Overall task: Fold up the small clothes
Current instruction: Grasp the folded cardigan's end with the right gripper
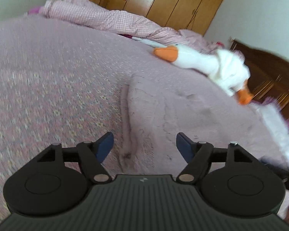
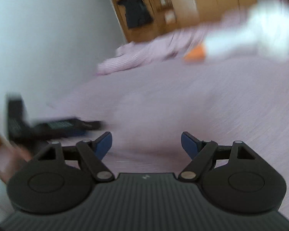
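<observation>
— What is seen between the blue pads of the left tool [image 1: 144, 146]?
— A pale pink fuzzy garment [image 1: 163, 115], laid flat on the patterned bed [image 1: 48, 80], one long narrow strip trailing toward the spread-apart jaws; nothing is held.
— And the right tool [image 2: 146, 144]?
— Jaws are likewise parted and empty, above blurred pink cloth.
— Anything else?
— A white plush goose [image 1: 202, 61] with orange beak is laid beyond the garment, before a checked quilt [image 1: 106, 17].

Black ribbed tongs [image 1: 144, 146] with blue pads [image 1: 105, 146] and silver screws
</observation>
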Demonstrator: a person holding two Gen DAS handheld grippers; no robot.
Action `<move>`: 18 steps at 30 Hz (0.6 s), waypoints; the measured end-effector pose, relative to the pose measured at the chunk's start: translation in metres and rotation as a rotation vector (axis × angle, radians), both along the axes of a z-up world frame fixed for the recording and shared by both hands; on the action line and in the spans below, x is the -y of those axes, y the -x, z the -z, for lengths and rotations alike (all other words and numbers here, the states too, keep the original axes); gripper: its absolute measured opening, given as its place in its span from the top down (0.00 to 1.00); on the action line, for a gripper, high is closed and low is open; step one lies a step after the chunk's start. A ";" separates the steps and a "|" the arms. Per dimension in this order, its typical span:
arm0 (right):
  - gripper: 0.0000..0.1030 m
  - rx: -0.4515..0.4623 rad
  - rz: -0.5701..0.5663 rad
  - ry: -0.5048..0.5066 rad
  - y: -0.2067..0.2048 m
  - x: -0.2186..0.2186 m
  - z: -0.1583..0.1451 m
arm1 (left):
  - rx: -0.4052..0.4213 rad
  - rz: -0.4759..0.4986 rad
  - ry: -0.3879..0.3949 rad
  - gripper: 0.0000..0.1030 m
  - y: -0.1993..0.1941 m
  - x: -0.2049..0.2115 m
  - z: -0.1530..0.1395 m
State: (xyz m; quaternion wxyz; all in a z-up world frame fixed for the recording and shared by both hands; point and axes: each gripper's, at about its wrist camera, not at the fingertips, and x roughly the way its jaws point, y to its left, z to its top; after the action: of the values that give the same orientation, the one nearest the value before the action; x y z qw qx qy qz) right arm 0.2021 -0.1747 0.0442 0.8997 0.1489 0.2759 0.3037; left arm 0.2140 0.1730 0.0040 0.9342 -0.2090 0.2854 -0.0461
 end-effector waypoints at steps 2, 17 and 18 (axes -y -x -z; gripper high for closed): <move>0.22 -0.141 -0.007 -0.143 -0.011 -0.019 0.016 | -0.013 -0.013 0.062 0.24 0.005 -0.007 0.005; 0.18 -0.585 0.344 -0.444 -0.069 -0.096 0.079 | -0.018 -0.071 0.270 0.24 0.024 -0.055 0.014; 0.15 -0.592 0.358 -0.462 -0.073 -0.095 0.080 | -0.023 -0.074 0.272 0.24 0.023 -0.057 0.015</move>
State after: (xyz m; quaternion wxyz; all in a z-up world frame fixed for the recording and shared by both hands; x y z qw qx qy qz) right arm 0.2750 -0.0802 -0.0362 0.7630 0.4735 0.4170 0.1405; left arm 0.1913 0.2301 -0.0108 0.8951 -0.3444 0.2791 -0.0475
